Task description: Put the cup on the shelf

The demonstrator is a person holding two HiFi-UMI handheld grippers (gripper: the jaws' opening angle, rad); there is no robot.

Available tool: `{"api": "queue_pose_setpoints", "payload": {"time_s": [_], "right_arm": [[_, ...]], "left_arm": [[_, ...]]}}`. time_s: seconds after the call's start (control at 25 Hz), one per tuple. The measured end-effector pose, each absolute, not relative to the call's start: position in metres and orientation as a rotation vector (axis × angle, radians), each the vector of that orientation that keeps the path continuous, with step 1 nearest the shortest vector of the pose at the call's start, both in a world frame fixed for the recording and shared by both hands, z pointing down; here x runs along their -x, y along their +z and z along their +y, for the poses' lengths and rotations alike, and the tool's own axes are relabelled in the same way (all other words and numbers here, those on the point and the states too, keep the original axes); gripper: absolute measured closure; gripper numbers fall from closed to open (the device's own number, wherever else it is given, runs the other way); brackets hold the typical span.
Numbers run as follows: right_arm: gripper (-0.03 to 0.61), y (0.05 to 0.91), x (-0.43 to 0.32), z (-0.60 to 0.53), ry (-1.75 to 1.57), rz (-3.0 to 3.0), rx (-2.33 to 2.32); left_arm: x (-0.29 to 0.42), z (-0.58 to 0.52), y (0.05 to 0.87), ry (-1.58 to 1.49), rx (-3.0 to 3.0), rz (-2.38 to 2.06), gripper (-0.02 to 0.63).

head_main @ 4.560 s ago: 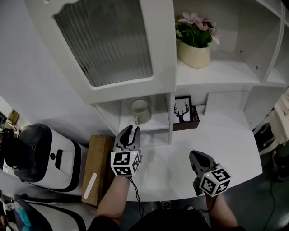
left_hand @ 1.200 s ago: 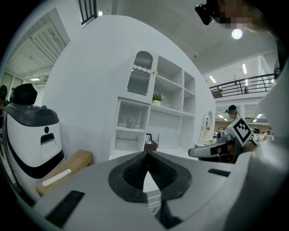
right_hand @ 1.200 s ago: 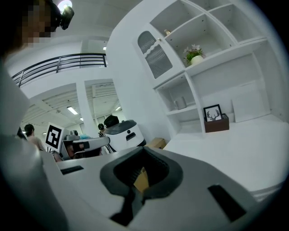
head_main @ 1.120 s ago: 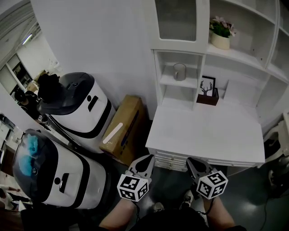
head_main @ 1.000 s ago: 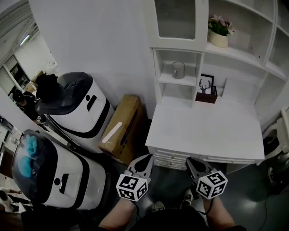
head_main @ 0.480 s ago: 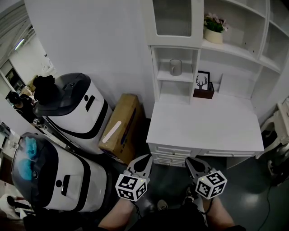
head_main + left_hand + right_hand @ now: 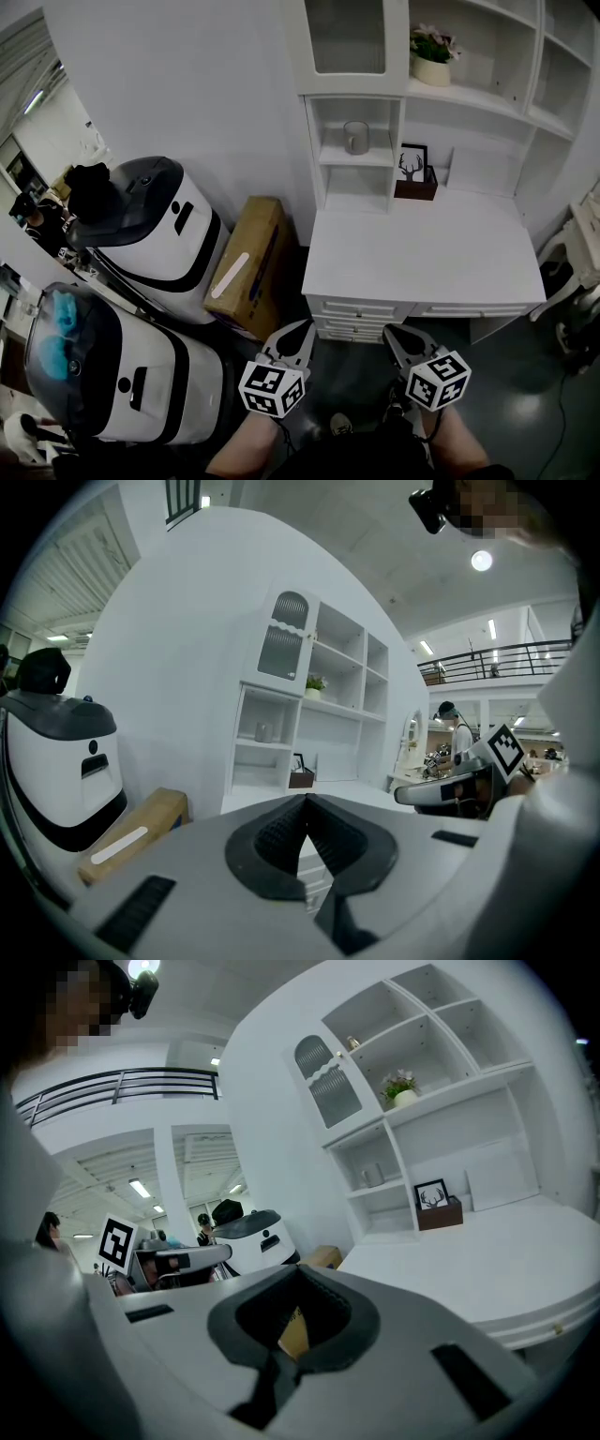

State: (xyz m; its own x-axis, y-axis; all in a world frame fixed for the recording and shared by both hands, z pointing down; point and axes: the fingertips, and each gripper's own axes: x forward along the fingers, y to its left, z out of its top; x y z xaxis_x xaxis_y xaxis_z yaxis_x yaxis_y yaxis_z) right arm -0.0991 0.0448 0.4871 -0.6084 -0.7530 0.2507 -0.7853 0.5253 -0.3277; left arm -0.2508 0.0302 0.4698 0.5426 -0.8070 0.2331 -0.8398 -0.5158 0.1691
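Both tools sit low in the head view, short of the desk (image 7: 422, 258): the left tool (image 7: 302, 328) and the right tool (image 7: 392, 334) each have their jaws together and carry nothing. The cup (image 7: 355, 137) stands upright on the small shelf (image 7: 354, 161) in the narrow compartment above the desk, well apart from either tool, so the task looks done as things lie. What the cup holds cannot be seen from here. One level up, a pot (image 7: 431, 67) holds a flowering plant. On the desk a brown box (image 7: 415, 189) has a framed deer picture (image 7: 411, 161) standing in or just behind it; which one is unclear. A cardboard box (image 7: 246, 267) lies closed on the floor beside the desk. In the left gripper view the pads meet at their tips with nothing between them, and the cup (image 7: 263, 732) shows as a small grey cylinder far ahead. In the right gripper view the jaws are likewise closed and empty, and the cup (image 7: 373, 1176) stays distant. Judged from its look, the cup is rigid, light and smooth-walled, likely slippery and chippable; it would best be gripped across its wall below the rim.
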Motion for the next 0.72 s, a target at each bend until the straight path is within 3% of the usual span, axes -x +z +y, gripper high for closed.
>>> {"api": "queue_pose_setpoints", "payload": {"time_s": [0.72], "right_arm": [[0.575, 0.4838, 0.0953, 0.0555, 0.604, -2.671, -1.369]], "left_arm": [[0.2458, 0.0408, 0.4666, 0.166, -2.543, -1.358, 0.609]]}}
